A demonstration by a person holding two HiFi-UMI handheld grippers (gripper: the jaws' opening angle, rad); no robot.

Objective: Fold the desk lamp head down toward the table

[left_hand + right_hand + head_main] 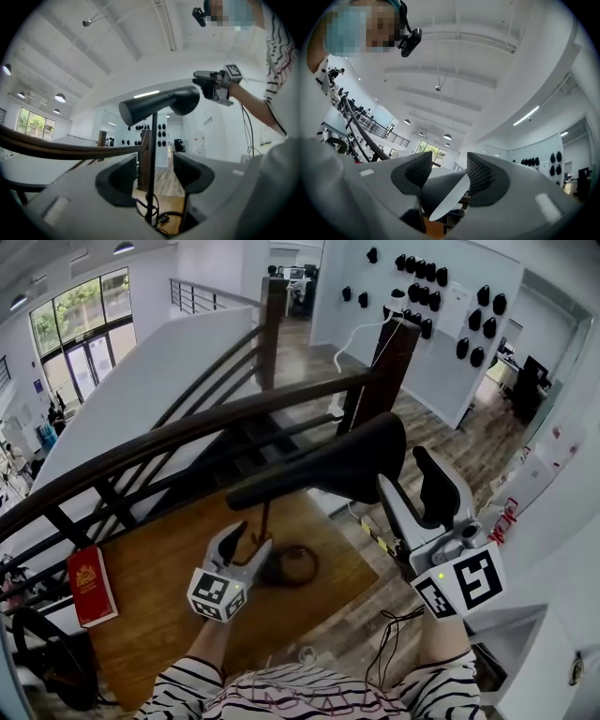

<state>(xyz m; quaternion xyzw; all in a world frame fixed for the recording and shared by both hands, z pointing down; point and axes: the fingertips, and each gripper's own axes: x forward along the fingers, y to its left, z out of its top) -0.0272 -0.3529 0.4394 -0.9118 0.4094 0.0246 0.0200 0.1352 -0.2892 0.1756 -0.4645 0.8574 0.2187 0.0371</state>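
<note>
The black desk lamp point(323, 465), a long tubular head point(159, 105) on a thin dark stem point(265, 529), stands on the brown wooden table point(159, 559). It looks light and top-heavy with a hinge that is likely stiff, so I'd steady the stem low and push down on the head's far end. The left gripper point(249, 540), held level and low, has its jaws spread with the stem between them untouched, while the right gripper point(417, 486), tilted slightly upward, has its jaws wide about the head's right end, not visibly clamping.
</note>
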